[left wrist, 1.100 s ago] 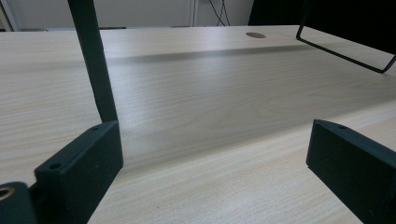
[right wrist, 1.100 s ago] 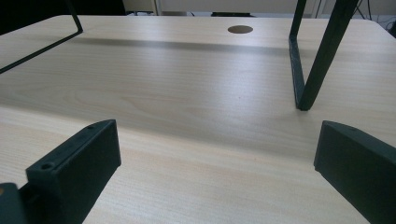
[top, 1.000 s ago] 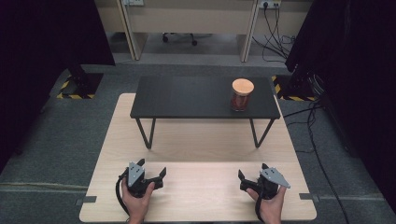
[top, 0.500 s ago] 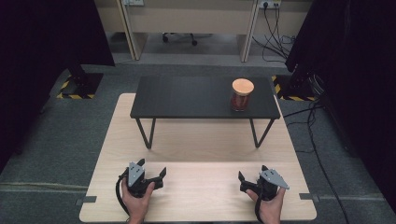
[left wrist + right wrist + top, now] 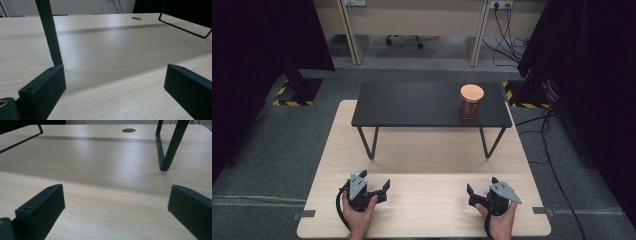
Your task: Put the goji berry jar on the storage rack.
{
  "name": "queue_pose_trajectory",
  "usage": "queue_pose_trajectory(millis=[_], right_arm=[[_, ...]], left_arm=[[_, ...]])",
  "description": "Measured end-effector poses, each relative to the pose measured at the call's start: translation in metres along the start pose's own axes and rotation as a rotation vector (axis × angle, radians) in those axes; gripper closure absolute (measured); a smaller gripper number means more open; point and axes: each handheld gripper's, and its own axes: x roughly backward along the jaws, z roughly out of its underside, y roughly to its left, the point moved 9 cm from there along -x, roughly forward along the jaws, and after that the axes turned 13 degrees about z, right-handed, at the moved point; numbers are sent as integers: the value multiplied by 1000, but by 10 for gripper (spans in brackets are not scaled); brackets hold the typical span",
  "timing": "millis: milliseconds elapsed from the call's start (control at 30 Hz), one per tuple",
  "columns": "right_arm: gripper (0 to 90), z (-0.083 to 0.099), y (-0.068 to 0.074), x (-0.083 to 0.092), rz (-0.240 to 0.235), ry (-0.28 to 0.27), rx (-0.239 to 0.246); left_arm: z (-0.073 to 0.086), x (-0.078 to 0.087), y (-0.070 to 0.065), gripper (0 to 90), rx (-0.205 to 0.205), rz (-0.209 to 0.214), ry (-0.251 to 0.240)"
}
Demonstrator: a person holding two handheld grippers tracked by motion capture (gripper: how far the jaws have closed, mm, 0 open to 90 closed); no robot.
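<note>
Room: grey carpeted floor [image 5: 272, 150], black curtains at both sides, pale cabinet fronts at the far end, cables trailing down the right.
Surface: one light wooden table [image 5: 422, 155], flat, fine straight grain, with a small round brown disc set into its far part in both gripper views.
Stand: one small black table [image 5: 412, 104] stands on the wooden table, matte rectangular top on two thin bent-rod leg frames.
Jar: one jar [image 5: 471, 102] with a round tan lid and dark red-brown contents, upright on the right part of the small black table's top, well apart from both grippers.
Gripper count: two, one per hand, both at the near edge of the wooden table.
Left gripper: left gripper [image 5: 382, 186] lies low over the wood near the front left, jaws wide apart with nothing between them; a grey three-cornered plate sits on top.
Right gripper: right gripper [image 5: 473, 194] lies low near the front right, jaws likewise spread and empty, with the same grey plate.
Hands: left hand [image 5: 359, 212] and right hand [image 5: 501, 220] come in from the near edge, each wrapped round its gripper's body, jaws aimed roughly toward the small black table.
Jaw material: black, blocky, matte.
</note>
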Motion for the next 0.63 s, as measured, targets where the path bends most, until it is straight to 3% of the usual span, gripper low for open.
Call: queue_pose_trajectory(millis=[633], right_arm=[[10, 1, 0, 1, 2, -4, -7]], left_arm=[[0, 0, 0, 30, 3, 1, -1]])
